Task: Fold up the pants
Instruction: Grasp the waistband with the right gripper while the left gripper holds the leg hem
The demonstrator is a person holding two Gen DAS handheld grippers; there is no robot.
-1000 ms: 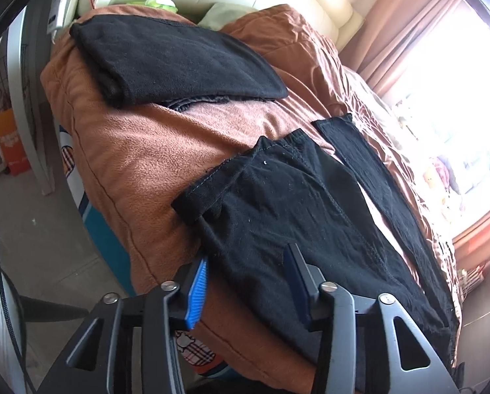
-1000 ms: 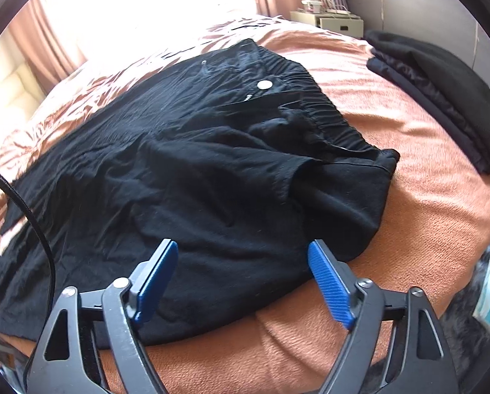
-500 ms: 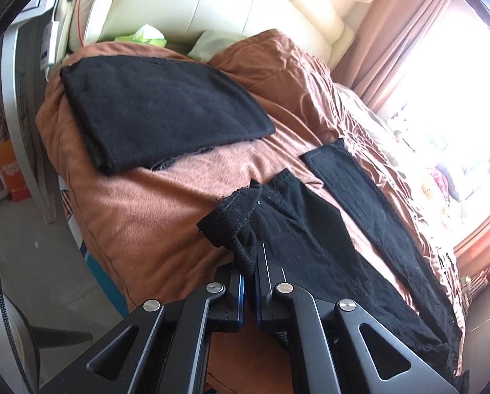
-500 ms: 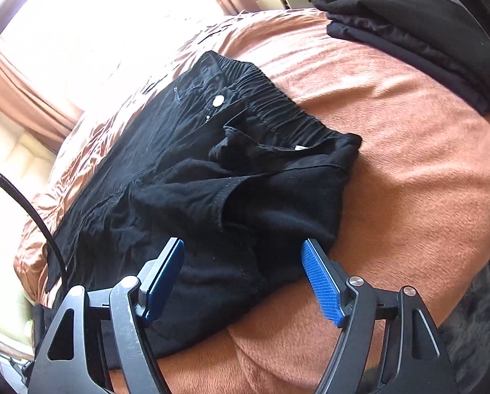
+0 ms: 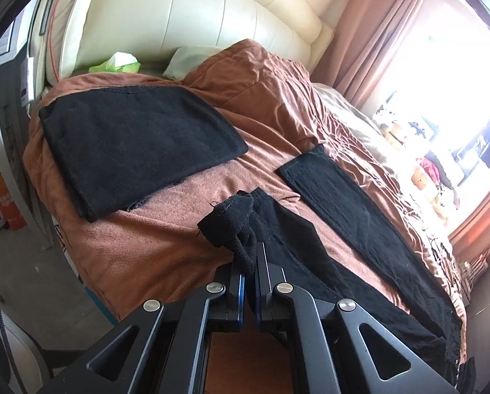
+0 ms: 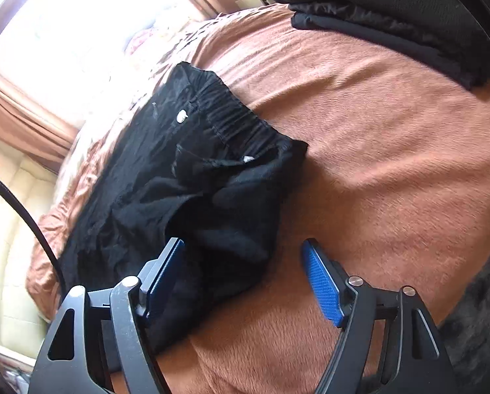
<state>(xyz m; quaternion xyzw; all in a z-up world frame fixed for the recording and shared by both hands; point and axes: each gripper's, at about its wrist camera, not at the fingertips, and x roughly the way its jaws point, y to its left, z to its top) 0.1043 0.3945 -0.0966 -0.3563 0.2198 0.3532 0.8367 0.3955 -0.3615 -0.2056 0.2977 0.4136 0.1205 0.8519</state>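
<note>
Black pants (image 5: 350, 203): spread on the brown blanket (image 5: 153, 239), legs apart, waistband (image 6: 241, 121) at the far end from the hem.
Left gripper (image 5: 251, 259): clenched on the near leg's hem (image 5: 232, 226) — cuff bunched and raised off the blanket.
Right gripper (image 6: 245, 262): jaws closing, not yet pressing; the waistband-end corner lies between them, nearer the left pad.
Folded black garment (image 5: 136, 147): beyond the hem, toward the headboard.
Risk: right jaws may catch only the top layer — fold would skew.
Risk: bunched cuff could slip out; thin bite.
</note>
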